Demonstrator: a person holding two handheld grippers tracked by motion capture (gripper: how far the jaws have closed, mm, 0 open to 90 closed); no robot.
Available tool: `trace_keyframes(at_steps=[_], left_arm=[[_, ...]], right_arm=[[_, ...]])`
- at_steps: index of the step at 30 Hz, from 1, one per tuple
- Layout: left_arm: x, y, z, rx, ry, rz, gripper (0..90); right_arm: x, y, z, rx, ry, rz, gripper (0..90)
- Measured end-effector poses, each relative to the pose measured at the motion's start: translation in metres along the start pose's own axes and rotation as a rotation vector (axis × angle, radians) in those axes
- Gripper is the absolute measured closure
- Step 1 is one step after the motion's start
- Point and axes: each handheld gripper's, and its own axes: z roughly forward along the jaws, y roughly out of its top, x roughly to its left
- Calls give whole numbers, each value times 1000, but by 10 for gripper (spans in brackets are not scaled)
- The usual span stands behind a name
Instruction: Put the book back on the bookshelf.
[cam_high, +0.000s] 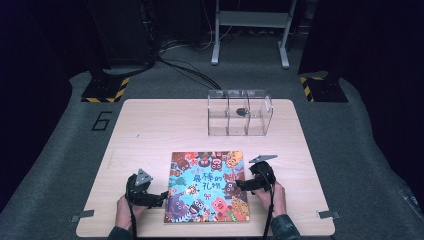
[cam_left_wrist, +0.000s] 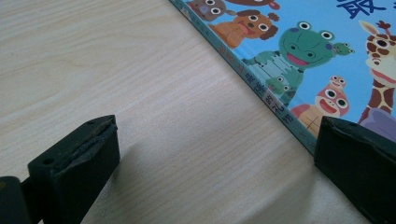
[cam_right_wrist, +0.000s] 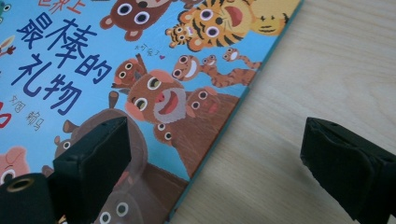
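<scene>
On the pale wooden table (cam_high: 150, 125), the book (cam_high: 207, 186) lies flat near the front edge, long axis running away from the person. The left gripper (cam_high: 161, 197) gapes just off its spine; the right gripper (cam_high: 240, 185), released and nearer, straddles the opposite edge, 1 jaw over the cover.

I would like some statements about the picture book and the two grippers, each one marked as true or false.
1. The picture book lies closed on the table. True.
2. The left gripper is shut on the book's spine. False: its jaws stand open, one over bare wood, one at the spine edge.
3. The right gripper straddles the book's edge with open jaws. True.
4. The clear plastic box stands on the book. False: it stands apart, farther back on the table.
</scene>
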Motion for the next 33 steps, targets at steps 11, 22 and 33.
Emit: trace_keyframes(at_steps=[11, 22, 33], left_arm=[[1, 1, 3, 5, 16, 17, 2], [2, 6, 8, 8, 15, 39, 1], [2, 6, 8, 9, 10, 40, 2]], right_arm=[[7, 11, 11, 43, 17, -18, 160], [11, 25, 16, 110, 11, 6, 230], [5, 41, 19, 220, 17, 14, 285]])
